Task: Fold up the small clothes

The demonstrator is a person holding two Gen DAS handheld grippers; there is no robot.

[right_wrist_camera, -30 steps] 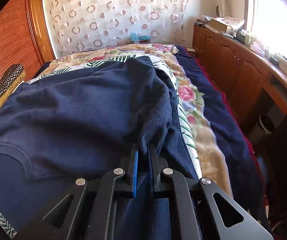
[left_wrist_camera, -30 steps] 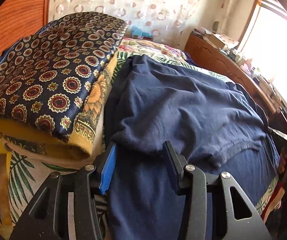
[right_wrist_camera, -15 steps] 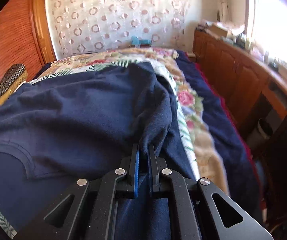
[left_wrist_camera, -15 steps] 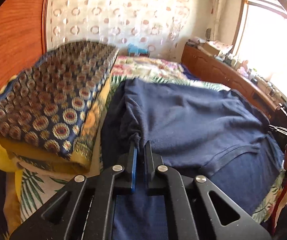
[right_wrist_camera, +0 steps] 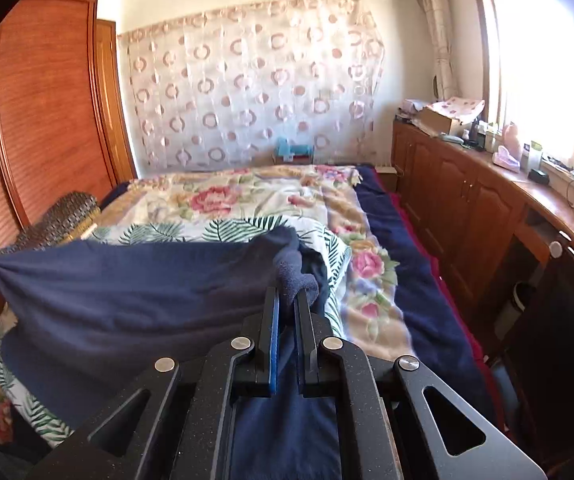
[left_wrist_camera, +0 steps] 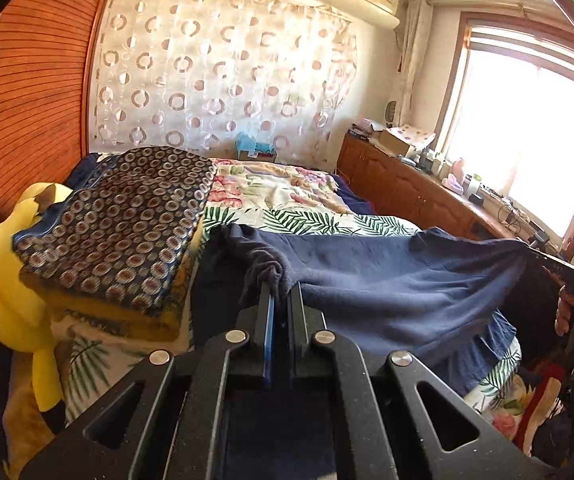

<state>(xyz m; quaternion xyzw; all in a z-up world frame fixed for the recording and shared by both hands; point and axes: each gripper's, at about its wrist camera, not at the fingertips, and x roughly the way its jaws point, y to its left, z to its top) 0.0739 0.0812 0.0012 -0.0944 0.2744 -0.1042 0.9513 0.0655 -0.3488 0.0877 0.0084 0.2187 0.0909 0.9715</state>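
Note:
A navy blue garment (left_wrist_camera: pixel 387 280) hangs stretched between my two grippers above the bed; it also shows in the right wrist view (right_wrist_camera: pixel 135 292). My left gripper (left_wrist_camera: pixel 281 292) is shut on a bunched corner of it. My right gripper (right_wrist_camera: pixel 289 294) is shut on the opposite bunched corner. In the left wrist view the right gripper (left_wrist_camera: pixel 563 266) shows at the far right, holding the cloth's other end. The garment's lower part drapes down in front of the bed edge.
A bed with a floral and leaf-print cover (right_wrist_camera: pixel 247 200) lies ahead. Folded patterned blankets (left_wrist_camera: pixel 119 224) and a yellow plush toy (left_wrist_camera: pixel 11 272) sit at the left. A wooden wardrobe (right_wrist_camera: pixel 47 120) stands left; a wooden cabinet (right_wrist_camera: pixel 467 208) with clutter runs along the right under the window.
My left gripper closed on the garment's corner. Both grippers then rose and lifted the garment off the bed, pulling it taut between them.

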